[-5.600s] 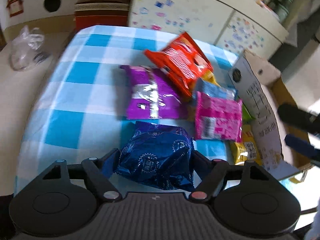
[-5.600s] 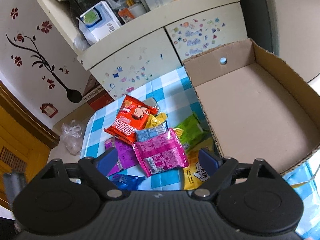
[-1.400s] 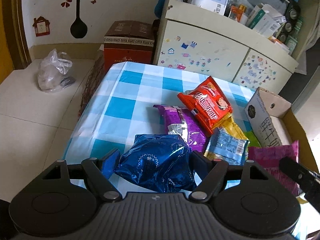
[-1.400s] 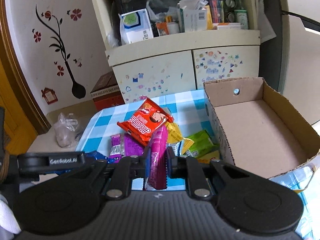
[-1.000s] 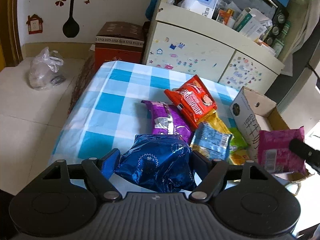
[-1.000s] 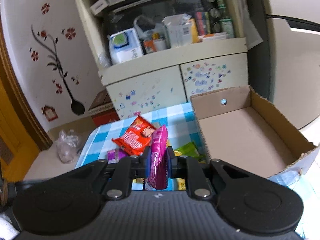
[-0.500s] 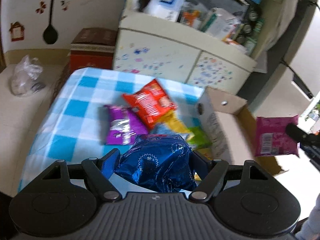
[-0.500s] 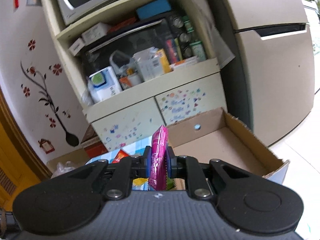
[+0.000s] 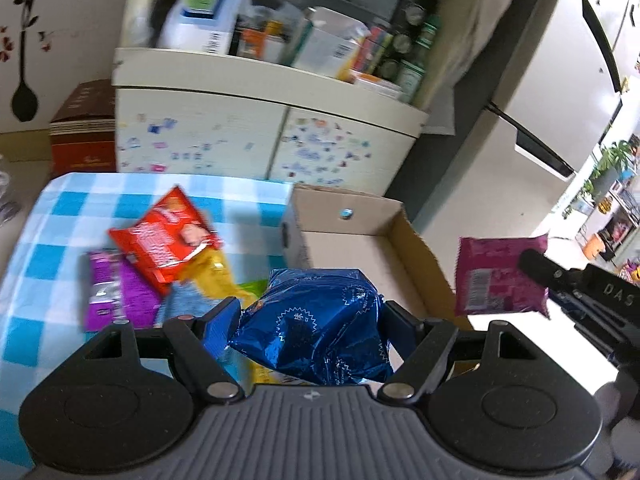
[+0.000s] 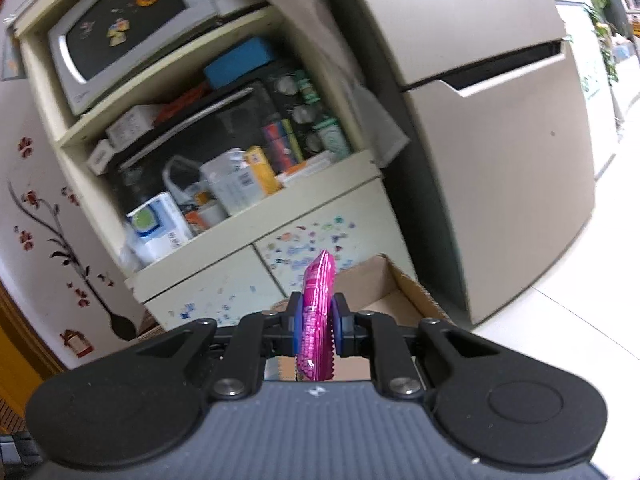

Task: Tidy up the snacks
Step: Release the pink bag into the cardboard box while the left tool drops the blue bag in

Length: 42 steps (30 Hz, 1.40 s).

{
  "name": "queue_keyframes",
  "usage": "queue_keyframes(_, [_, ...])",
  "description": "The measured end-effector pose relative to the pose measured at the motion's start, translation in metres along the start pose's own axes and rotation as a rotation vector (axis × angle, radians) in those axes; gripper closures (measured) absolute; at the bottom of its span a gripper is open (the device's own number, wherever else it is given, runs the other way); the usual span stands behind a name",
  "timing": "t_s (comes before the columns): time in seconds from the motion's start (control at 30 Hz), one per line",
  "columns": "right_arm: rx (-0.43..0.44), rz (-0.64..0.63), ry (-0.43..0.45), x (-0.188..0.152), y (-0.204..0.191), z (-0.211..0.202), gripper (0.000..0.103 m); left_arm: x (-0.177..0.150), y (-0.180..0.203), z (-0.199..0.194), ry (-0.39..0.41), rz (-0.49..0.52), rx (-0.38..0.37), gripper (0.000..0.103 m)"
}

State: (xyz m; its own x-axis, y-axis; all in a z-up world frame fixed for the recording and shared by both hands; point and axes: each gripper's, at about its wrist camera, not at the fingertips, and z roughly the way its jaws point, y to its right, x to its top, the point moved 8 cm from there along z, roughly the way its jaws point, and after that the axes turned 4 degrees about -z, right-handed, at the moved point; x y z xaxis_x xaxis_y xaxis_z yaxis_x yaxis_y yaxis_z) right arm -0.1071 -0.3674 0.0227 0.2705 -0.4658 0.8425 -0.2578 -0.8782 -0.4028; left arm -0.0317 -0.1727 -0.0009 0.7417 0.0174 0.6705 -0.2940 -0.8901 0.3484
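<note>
On the blue-and-white checked tablecloth (image 9: 56, 236), at the left, lie a flat purple foil packet (image 9: 116, 288), a red crinkled snack bag (image 9: 164, 240) overlapping a yellow wrapper (image 9: 208, 268), all loose and untouched. The left gripper (image 9: 308, 320) is clenched around a puffy dark-blue foil snack bag (image 9: 316, 320), its 2 pads pressing the sides, carried above the table edge just short of the open brown cardboard box (image 9: 360, 216). Further right, the right gripper (image 10: 316, 326) pinches a flat magenta snack packet (image 10: 316, 312) edge-on; in the left wrist view that packet hangs beyond the box's right wall, over the pale floor.

The likely slip: if the magenta packet were let go here it would probably miss the box. The slick blue foil could also squirm out of a side squeeze.

The box stands empty, its floor fully open, so there is room for both bags; its near wall and right rim are the edges to clear.
</note>
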Motion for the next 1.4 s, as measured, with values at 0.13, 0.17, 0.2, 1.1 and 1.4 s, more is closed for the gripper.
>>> queue_keyframes(0.13, [-0.021, 0.046, -0.024, -0.002, 0.011, 0.008, 0.089, 0.0, 0.02, 0.019, -0.027, 0.004, -0.026, 0.022])
queue_keyframes(0.17, [-0.022, 0.05, -0.026, -0.001, 0.012, 0.01, 0.089, 0.0, 0.024, 0.023, -0.033, 0.008, -0.028, 0.022])
queue_keyframes(0.2, [-0.025, 0.05, -0.026, 0.0, 0.013, 0.012, 0.089, 0.0, 0.027, 0.026, -0.037, 0.013, -0.03, 0.022])
queue_keyframes(1.1, [0.105, 0.068, -0.06, -0.009, -0.012, 0.033, 0.04, 0.05, -0.034, 0.035, 0.008, 0.018, 0.093, 0.005])
queue_keyframes(1.4, [0.262, -0.156, -0.136, -0.047, -0.076, 0.027, 0.034, 0.029, -0.11, 0.035, -0.047, 0.0, 0.24, 0.005])
